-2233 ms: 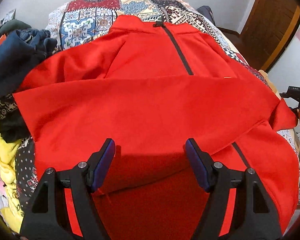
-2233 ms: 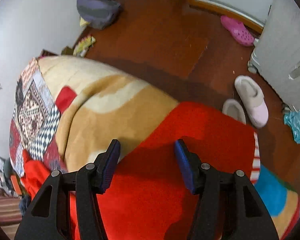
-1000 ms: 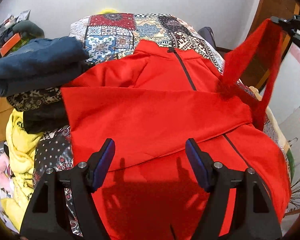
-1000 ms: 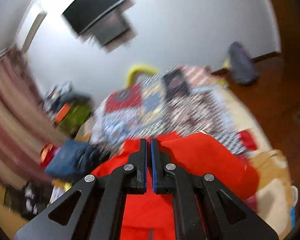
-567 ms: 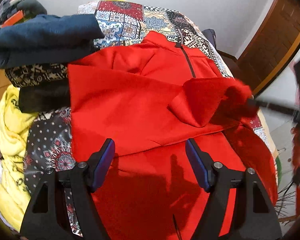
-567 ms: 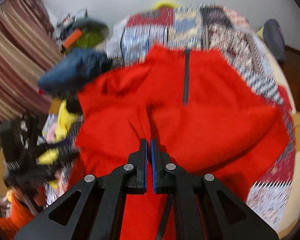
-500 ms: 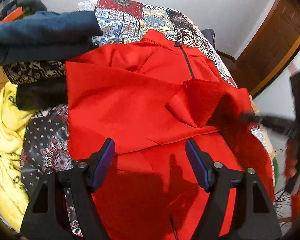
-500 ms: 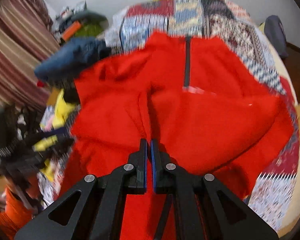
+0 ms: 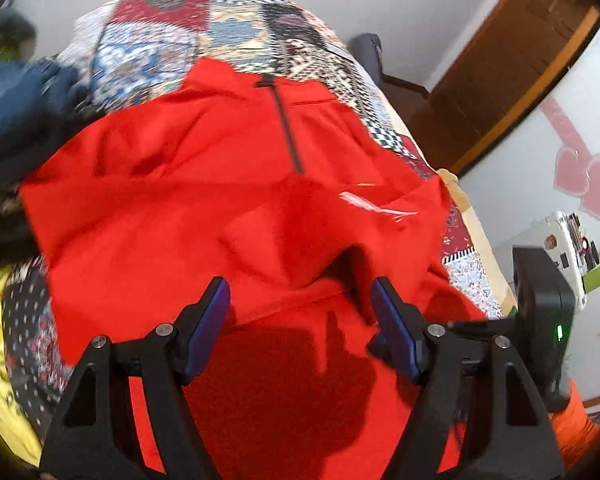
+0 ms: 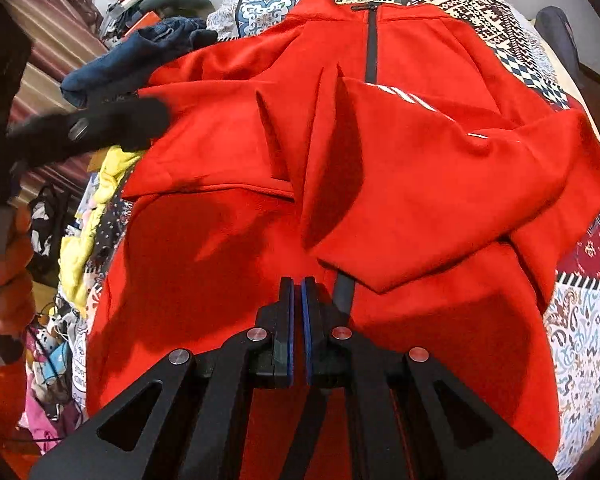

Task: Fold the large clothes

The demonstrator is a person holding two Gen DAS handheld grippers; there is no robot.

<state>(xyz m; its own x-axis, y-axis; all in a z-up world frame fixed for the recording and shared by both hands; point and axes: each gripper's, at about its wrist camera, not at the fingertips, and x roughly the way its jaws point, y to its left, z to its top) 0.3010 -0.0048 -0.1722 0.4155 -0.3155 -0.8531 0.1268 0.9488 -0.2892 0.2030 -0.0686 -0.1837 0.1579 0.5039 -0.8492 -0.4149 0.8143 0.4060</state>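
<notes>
A red zip jacket (image 9: pixel 160 208) lies front-up on the patchwork bedspread (image 9: pixel 260 28), collar at the far end. Its left sleeve is folded flat across the chest. The right sleeve (image 10: pixel 420 200) is drawn over the front, and a ridge of its cloth runs up into my right gripper (image 10: pixel 298 312), which is shut on it low over the hem. My left gripper (image 9: pixel 300 320) hangs open above the hem with only flat cloth under it. The right gripper's black body (image 9: pixel 540 308) shows beside it. In the right wrist view the left gripper's blurred finger (image 10: pixel 100 128) and a hand (image 10: pixel 8 280) are at the left.
A folded navy garment (image 10: pixel 140 52) and a yellow garment (image 10: pixel 88 216) lie left of the jacket, with clutter beyond the bed's left edge. A brown door (image 9: pixel 500 80) and white wall stand to the right. Bare bedspread (image 10: pixel 580 340) shows right of the jacket.
My right gripper came down from high up with the right sleeve and brought it across the jacket's front. My left gripper, still open, drifted sideways over the hem.
</notes>
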